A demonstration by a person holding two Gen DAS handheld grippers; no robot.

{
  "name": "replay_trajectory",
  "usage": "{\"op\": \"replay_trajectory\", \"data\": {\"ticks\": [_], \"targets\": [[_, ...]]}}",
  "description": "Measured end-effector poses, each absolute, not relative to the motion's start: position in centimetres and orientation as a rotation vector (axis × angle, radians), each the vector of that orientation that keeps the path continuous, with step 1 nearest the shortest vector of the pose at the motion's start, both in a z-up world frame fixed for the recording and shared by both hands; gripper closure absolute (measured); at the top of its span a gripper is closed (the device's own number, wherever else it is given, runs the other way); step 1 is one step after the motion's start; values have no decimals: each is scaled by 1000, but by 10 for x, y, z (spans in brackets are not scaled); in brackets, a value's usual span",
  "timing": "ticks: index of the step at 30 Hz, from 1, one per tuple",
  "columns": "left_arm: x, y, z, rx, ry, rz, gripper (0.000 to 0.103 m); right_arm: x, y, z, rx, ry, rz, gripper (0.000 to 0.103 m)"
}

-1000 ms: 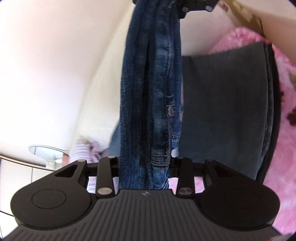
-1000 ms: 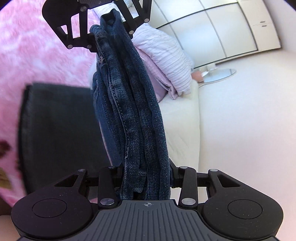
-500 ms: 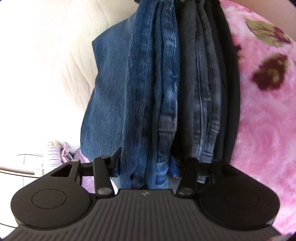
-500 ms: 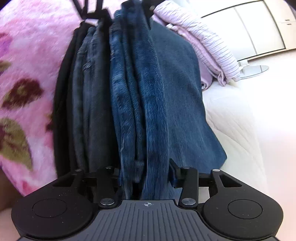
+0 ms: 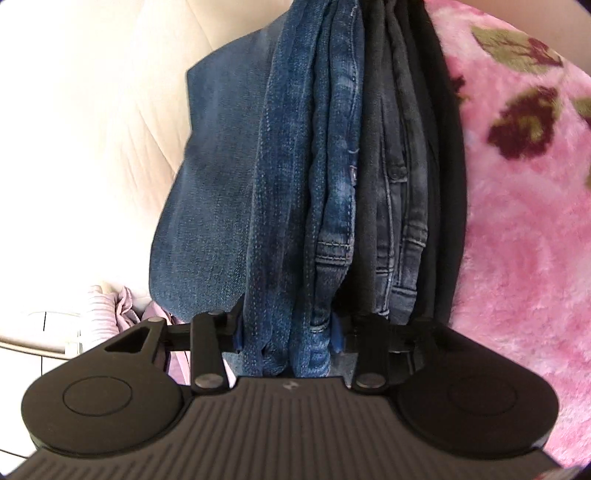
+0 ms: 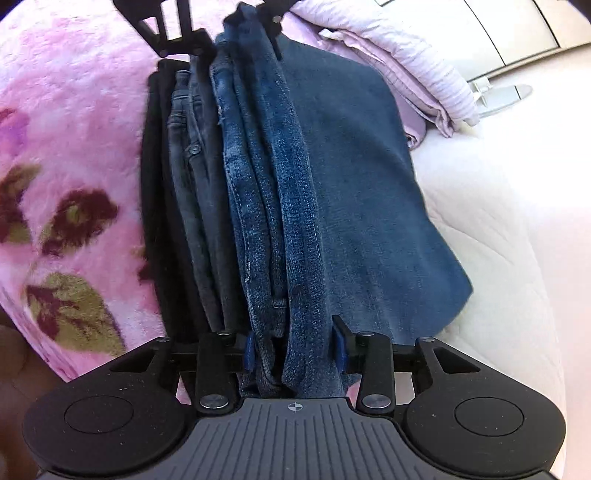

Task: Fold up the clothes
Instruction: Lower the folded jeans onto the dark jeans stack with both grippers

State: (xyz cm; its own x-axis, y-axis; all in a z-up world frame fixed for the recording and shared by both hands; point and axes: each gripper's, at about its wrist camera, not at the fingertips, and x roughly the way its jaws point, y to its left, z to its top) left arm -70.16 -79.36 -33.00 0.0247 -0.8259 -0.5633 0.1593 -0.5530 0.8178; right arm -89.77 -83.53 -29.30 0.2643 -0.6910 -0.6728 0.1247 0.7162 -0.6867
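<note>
A folded pair of blue jeans stretches between my two grippers. My left gripper grips one end of the thick folded edge, and its jaws are closing on the denim. My right gripper clamps the opposite end, with its jaws closing too. In the right wrist view the left gripper shows at the far end of the blue jeans. The jeans lie flush against a stack of dark folded clothes, made up of grey jeans and a black garment.
The stack rests on a pink floral blanket, which also fills the right side of the left wrist view. A white quilted surface lies on the other side. A crumpled lilac striped garment sits beyond the jeans. White cabinet doors stand behind.
Both grippers have come down with the blue jeans, from hanging in the air above the dark stack to lying against it. Over the last half second almost nothing has shifted.
</note>
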Motion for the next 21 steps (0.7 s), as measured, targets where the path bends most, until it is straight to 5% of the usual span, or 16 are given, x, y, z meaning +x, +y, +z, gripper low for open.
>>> {"op": "replay_trajectory", "data": {"ticks": [16, 21], "targets": [[-699, -786, -329, 1547, -702, -1604, 63, -903, -824, -304, -655, 1210, -591, 62], [-688, -777, -314, 1549, -606, -1581, 58, -909, -818, -296, -600, 1249, -645, 48]]}}
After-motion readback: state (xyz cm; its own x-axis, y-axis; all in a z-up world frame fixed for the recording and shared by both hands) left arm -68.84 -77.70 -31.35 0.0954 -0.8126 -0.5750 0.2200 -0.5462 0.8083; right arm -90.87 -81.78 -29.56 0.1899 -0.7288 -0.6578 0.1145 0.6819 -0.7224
